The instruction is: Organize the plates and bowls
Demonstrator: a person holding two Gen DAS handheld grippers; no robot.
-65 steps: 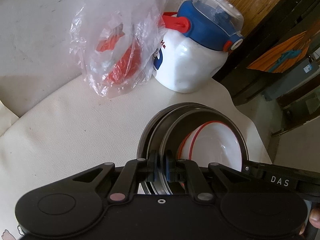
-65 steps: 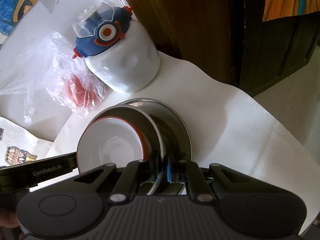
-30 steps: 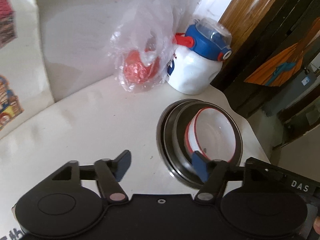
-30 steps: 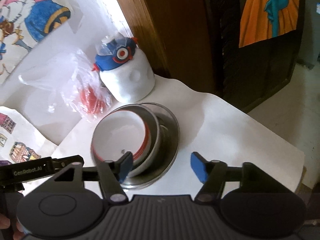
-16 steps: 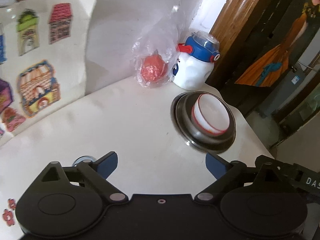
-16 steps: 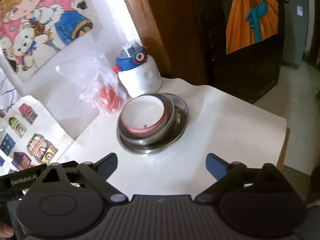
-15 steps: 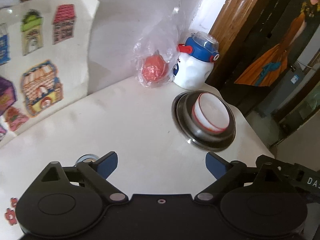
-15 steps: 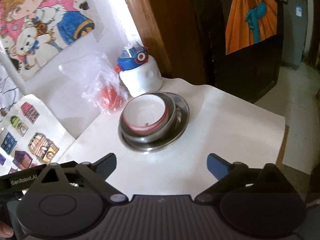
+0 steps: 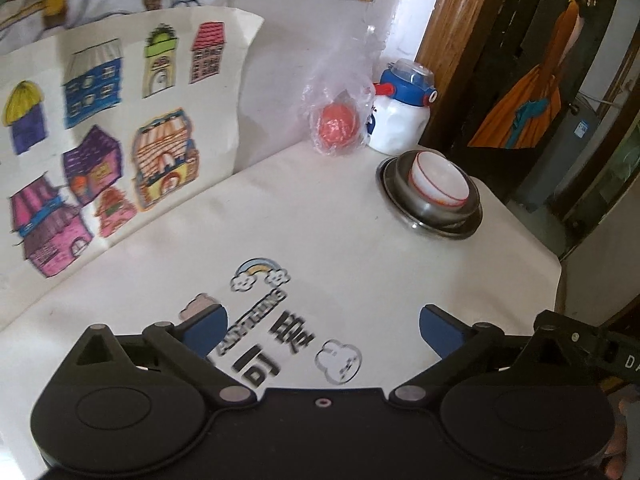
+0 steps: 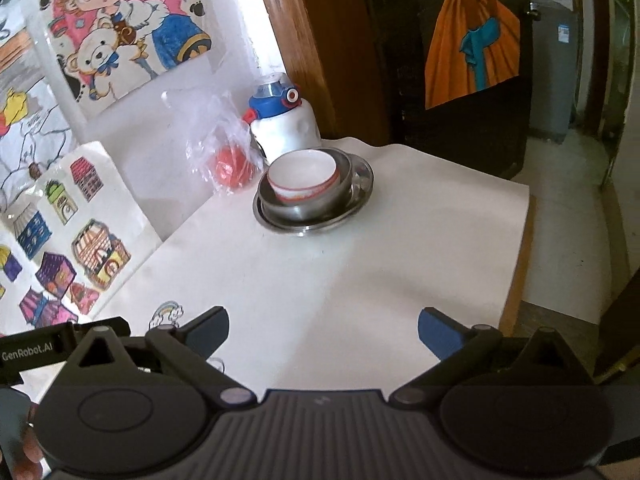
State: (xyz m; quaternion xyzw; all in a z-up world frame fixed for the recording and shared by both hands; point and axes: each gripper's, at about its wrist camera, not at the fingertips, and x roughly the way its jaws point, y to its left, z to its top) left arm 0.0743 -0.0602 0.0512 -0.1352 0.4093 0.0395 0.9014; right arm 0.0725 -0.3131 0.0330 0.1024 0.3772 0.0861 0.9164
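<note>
Bowl (image 10: 303, 176) nested in plates (image 10: 316, 216), well beyond both spread tools

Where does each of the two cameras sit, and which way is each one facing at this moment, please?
Left wrist: sits on the left gripper, looking forward over the table toward the far corner; its open fingers and some fingertips at the lower right edge show.
Right wrist: sits on the right gripper, facing the same corner from further right; open fingers and part of a hand at lower left show.
Shared: the white bowl nested in steel dishes, the bottle and the plastic bag.
</note>
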